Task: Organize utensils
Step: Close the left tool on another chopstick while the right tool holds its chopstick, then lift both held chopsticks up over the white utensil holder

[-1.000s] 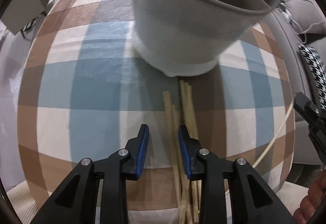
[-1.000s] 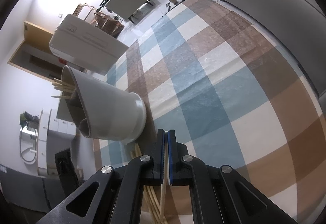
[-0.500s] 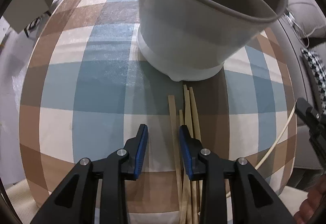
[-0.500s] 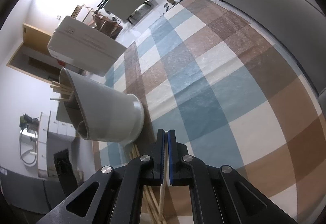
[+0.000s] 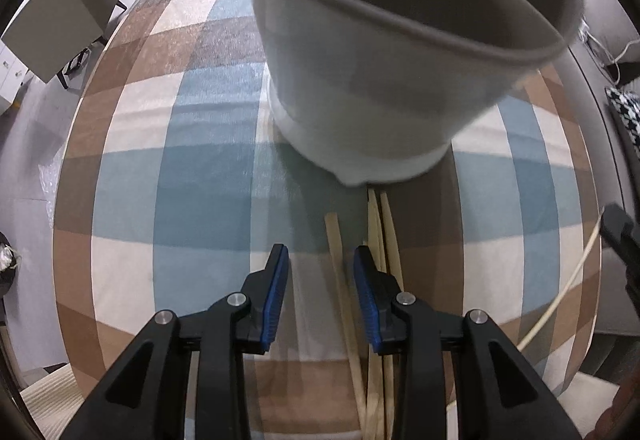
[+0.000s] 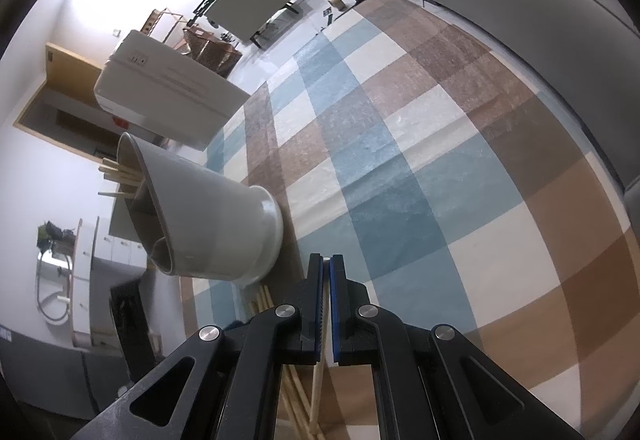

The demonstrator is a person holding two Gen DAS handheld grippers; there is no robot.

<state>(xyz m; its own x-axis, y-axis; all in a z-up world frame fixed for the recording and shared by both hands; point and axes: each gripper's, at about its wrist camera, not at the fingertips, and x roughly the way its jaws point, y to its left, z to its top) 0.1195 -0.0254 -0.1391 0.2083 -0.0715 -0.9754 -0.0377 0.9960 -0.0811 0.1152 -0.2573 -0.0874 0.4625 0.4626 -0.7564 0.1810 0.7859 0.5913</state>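
Wooden chopsticks (image 5: 376,324) lie in a loose bundle on the checked tablecloth (image 5: 200,192), their tips just beside the foot of the grey utensil holder (image 5: 384,80). More sticks already poke from the holder's far compartment. Our left gripper (image 5: 320,272) hangs over the bundle, jaws spread, one stick between them, nothing pinched. Our right gripper (image 6: 326,272) is pressed together on a single pale chopstick (image 6: 318,392). We judge them light, stiff and prone to rolling; we would take hold near mid-length.
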